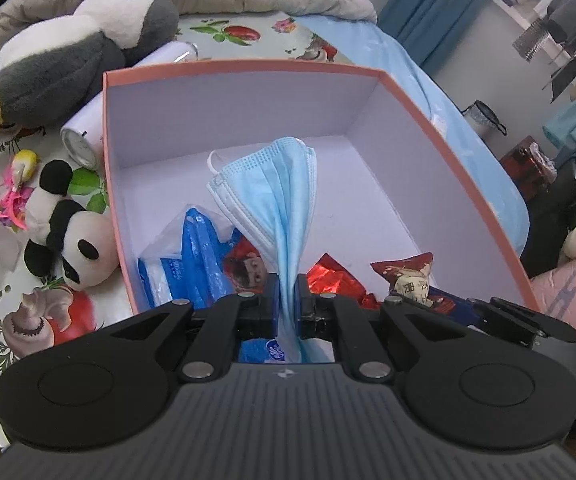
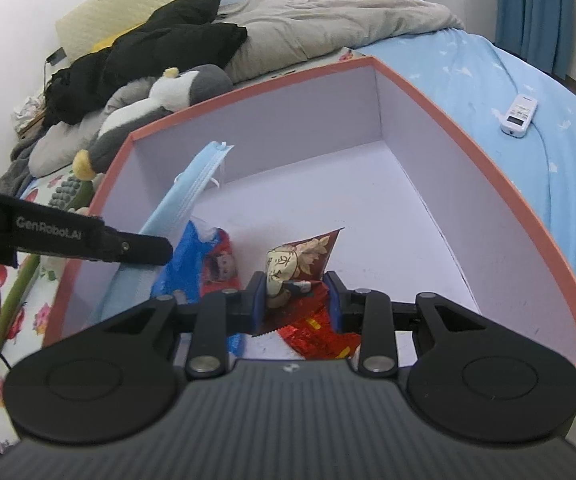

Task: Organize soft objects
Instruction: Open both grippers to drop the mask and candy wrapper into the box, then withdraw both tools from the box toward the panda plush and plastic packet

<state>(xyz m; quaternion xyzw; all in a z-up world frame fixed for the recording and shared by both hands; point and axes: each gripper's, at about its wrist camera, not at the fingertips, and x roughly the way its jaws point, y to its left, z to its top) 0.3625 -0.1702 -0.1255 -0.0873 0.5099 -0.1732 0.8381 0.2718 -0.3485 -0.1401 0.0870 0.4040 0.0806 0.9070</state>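
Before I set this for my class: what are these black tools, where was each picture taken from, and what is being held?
They are two hand-held grippers, each carrying a camera that looks along its jaws. In the left camera's picture, the left gripper is shut on a blue face mask over an orange-rimmed box. In the right camera's picture, the right gripper is shut on a snack packet inside that box. A tissue pack lies in the box; a toy panda and toy penguin lie beside it on the bed.
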